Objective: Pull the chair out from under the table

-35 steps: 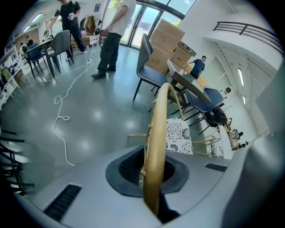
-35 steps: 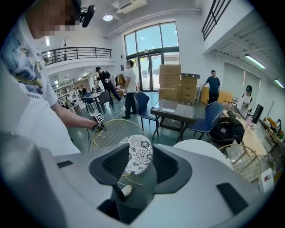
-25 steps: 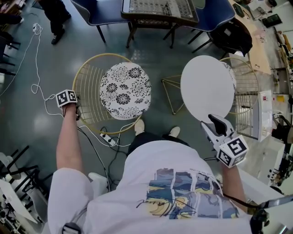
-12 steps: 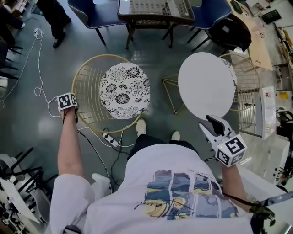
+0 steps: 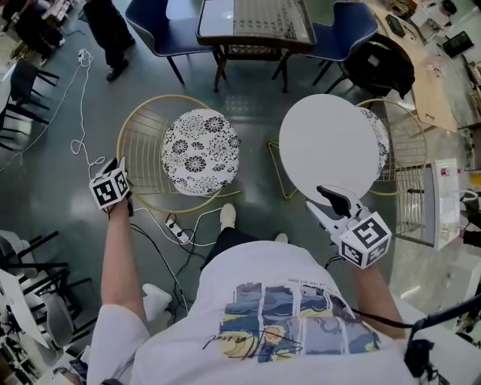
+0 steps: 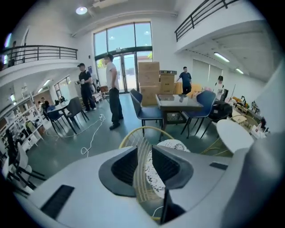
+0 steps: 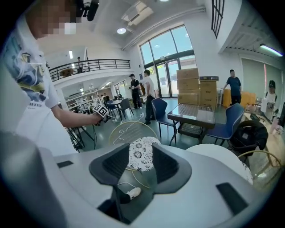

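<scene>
The gold wire chair (image 5: 143, 150) with a flower-patterned cushion (image 5: 200, 153) stands on the floor to the left of the round white table (image 5: 331, 147), out in the open. My left gripper (image 5: 116, 171) hangs raised just off the chair's left rim, open and holding nothing. In the left gripper view the wire chair back (image 6: 143, 144) shows beyond the gap of the left gripper (image 6: 144, 165). My right gripper (image 5: 322, 200) hovers open at the table's near edge. In the right gripper view its gap frames the cushion (image 7: 140, 153), and nothing is between the pads of the right gripper (image 7: 140, 164).
A power strip (image 5: 177, 229) and cables lie on the floor by the chair's near side. A second wire chair (image 5: 398, 143) stands behind the white table. Blue chairs and a glass-topped table (image 5: 255, 22) fill the far side. A person (image 5: 109, 30) stands at the far left.
My left gripper has come off the chair's left rim, opened, and risen toward the camera. The right gripper has drifted a little to the left. The chair stays where it was.
</scene>
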